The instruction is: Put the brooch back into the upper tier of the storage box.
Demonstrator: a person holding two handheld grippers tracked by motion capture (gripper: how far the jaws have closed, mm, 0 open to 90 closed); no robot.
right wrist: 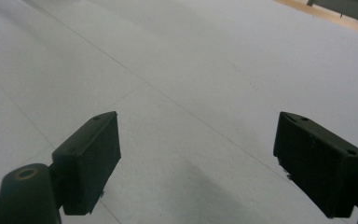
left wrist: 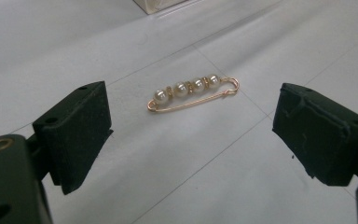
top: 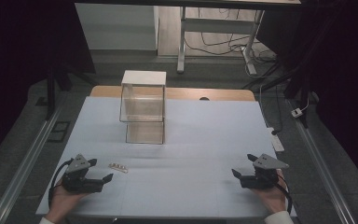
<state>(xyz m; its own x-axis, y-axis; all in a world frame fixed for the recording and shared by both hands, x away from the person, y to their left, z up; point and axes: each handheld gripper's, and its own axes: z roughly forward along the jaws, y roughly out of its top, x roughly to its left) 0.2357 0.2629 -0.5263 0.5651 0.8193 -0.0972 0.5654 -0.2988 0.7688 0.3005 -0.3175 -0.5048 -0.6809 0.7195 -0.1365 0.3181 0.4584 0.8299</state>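
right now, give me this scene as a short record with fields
surface: white mat over a wooden table
item: gold pin with four pearls, lying flat on the mat
left gripper: open, resting on the mat, pointed at the pin, not touching it
right gripper: open, holds nothing, resting on the mat at the person's right
box: clear, two tiers, white top, standing mid-mat beyond the pin
contact: nothing gripped
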